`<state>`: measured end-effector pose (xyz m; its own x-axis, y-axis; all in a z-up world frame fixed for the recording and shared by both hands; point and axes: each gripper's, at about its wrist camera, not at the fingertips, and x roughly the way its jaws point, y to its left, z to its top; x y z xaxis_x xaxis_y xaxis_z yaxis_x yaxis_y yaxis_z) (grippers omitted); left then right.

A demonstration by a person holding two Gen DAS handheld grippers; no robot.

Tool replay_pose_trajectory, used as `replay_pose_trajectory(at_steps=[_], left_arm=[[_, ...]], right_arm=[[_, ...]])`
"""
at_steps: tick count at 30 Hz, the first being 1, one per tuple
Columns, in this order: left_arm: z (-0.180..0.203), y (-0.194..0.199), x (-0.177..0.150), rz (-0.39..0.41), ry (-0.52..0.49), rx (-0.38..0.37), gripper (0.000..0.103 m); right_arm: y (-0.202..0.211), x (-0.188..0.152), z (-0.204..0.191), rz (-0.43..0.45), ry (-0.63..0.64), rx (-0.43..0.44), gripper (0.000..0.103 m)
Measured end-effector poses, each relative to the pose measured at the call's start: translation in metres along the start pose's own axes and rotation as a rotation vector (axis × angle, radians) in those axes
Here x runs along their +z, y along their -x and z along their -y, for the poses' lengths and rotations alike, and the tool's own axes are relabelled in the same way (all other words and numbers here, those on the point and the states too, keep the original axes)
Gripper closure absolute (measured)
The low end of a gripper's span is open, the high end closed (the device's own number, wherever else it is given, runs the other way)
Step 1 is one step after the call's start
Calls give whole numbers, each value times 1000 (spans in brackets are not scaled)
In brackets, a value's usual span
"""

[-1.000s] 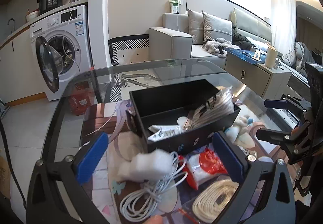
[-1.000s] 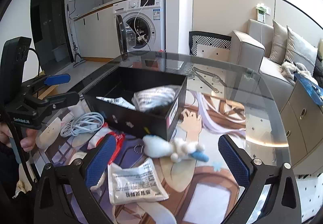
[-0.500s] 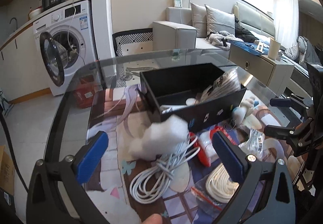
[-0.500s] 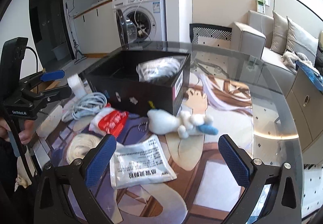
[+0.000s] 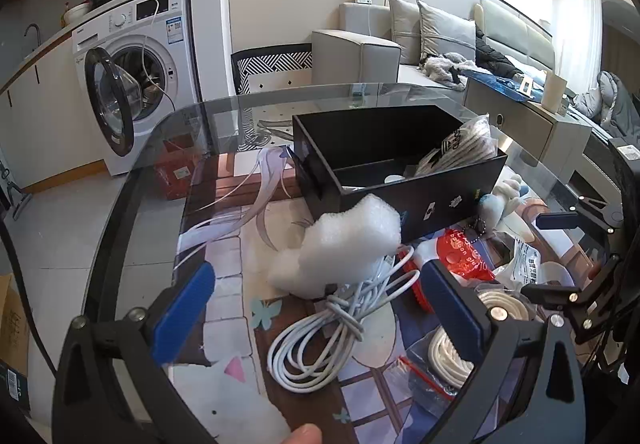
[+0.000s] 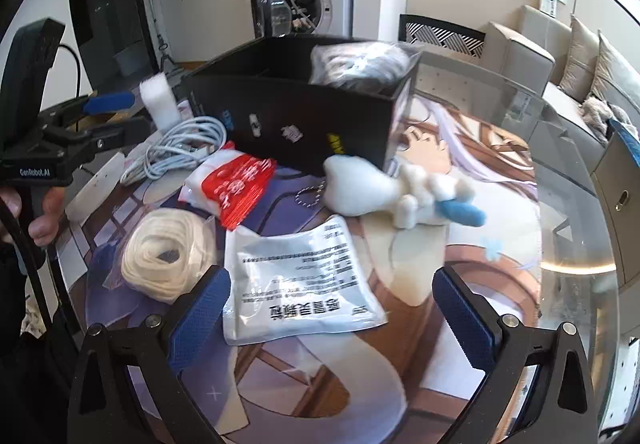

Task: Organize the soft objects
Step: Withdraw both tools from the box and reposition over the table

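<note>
A black box (image 5: 400, 164) stands on the glass table and holds a bagged grey bundle (image 5: 460, 148). In the left wrist view a white foam piece (image 5: 340, 248) lies in front of the box on a coiled white cable (image 5: 332, 328). My left gripper (image 5: 316, 308) is open above them. In the right wrist view a white plush toy (image 6: 384, 184), a white printed pouch (image 6: 296, 280), a red-and-white packet (image 6: 236, 184) and a cream rope coil (image 6: 164, 256) lie in front of the box (image 6: 304, 108). My right gripper (image 6: 332, 312) is open over the pouch.
The table carries an anime-print mat (image 6: 460, 244) under glass. A washing machine (image 5: 136, 72) with its door open stands behind on the left. A sofa (image 5: 420, 44) and a low cabinet (image 5: 528, 124) stand to the right. The table edge (image 5: 132, 204) curves at the left.
Both grippers have pulled back and down from the box. The foam piece and cable now sit further ahead of the left gripper. The right view has tilted down onto the pouch.
</note>
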<state>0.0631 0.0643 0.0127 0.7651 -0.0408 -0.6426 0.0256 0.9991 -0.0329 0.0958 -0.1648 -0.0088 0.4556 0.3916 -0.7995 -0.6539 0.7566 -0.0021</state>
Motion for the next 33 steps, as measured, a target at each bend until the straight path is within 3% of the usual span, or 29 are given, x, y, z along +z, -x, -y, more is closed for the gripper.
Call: replay_pose_trajectory(at_steps=[22,28,31,33], left_arm=[[4,-5,-4,-15,-10,-6,0],[4,-6,-4,-19,-7,-5,0],[4,-8,-4,-23,-5,-4,0],[4,-9,-5,-25,-5,-4,0]], right_arm=[[-10,-2,-7,-65,41,38,0],[-15,4,-7,-53,38,14,1],[-14,5,-8,-36,37,16,9],[-14,8,-9,-29,36,17,19]])
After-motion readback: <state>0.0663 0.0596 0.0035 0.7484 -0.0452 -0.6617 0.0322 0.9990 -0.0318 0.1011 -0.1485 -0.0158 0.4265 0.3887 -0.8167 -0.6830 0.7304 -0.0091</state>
